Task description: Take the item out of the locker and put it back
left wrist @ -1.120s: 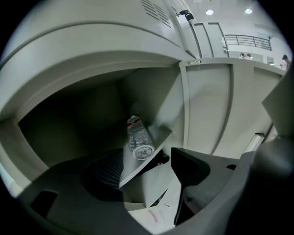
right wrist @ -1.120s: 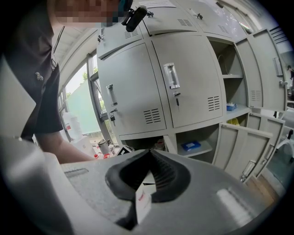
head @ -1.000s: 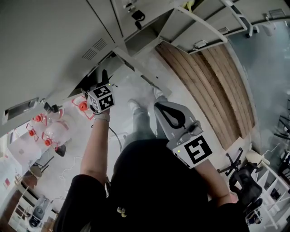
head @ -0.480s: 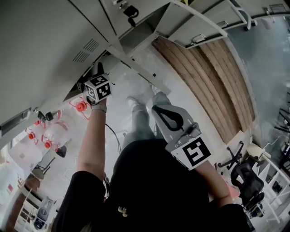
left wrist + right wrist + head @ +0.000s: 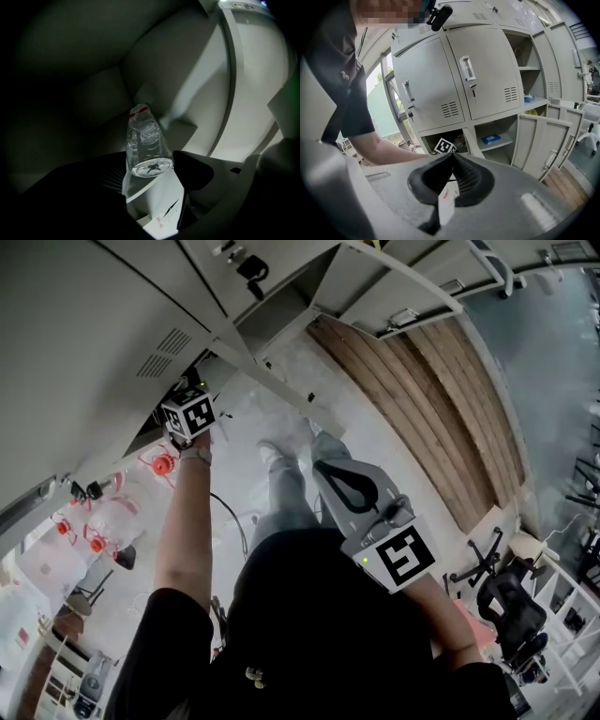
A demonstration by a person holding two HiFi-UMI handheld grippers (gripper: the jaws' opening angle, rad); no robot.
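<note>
Left claw [image 5: 152, 161] is deep in a low, dark compartment of the locker [image 5: 487, 70]. In the head view only its marker cube [image 5: 192, 415] shows, at the compartment's mouth, with the left arm [image 5: 183, 521] stretched out to it.

Left claw released: jaws stand wide apart and have just been closing in. The bottle [image 5: 146, 140] is between them. It is clear plastic, lying lengthwise, base toward the camera, red cap [image 5: 138, 109] pointing to the compartment's rear wall. The jaw tips flank the base, one just beside each side. In this dim light I cannot tell whether either pad touches it; no squeeze shows in the plastic. A pale surface shows under the base, and I cannot tell whether the bottle rests on it. The bottle is inside the locker, behind the compartment's front edge.

Right claw [image 5: 451, 157] clenched: jaws pressed together, nothing between them. It is held low in front of the person's body, well apart from the locker and aimed toward it.

Right gripper view: closed doors above, with the left claw's cube in the bottom compartment. The next compartment to the right is open, a blue box [image 5: 491, 138] on its shelf, its door [image 5: 541, 140] swung out.
</note>
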